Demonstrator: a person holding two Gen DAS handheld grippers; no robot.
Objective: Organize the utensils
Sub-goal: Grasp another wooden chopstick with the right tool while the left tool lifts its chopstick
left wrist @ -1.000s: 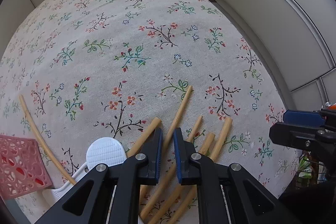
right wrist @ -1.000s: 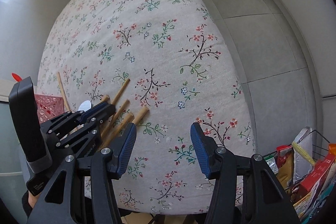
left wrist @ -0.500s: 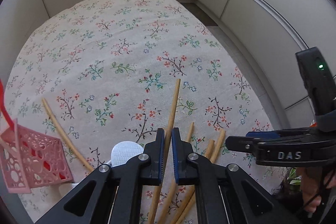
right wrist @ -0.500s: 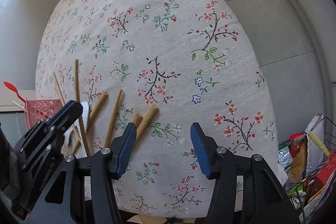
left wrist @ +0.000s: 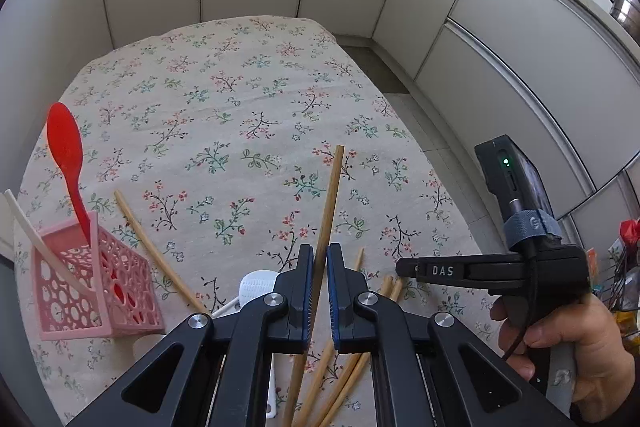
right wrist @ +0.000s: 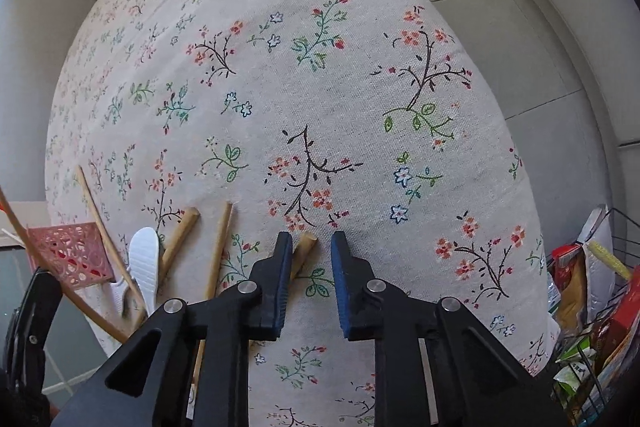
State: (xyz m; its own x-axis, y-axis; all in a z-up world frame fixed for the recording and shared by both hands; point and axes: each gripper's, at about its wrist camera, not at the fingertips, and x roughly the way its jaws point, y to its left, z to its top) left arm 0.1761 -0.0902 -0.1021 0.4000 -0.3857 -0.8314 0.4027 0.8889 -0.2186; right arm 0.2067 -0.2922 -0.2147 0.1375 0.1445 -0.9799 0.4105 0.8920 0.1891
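The left gripper [left wrist: 319, 273] pinches a long, pale bamboo chopstick [left wrist: 330, 203], while the right gripper [right wrist: 308, 261] is closing around a thicker wooden stick's end [right wrist: 306, 243].

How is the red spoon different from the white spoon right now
The red spoon stands nearly upright in the pink basket, bowl up; the white spoon lies flat on the tablecloth among wooden chopsticks. The red one's bowl looks smooth; the white one's is textured with small bumps. Both look like plastic, and neither is held by a gripper.
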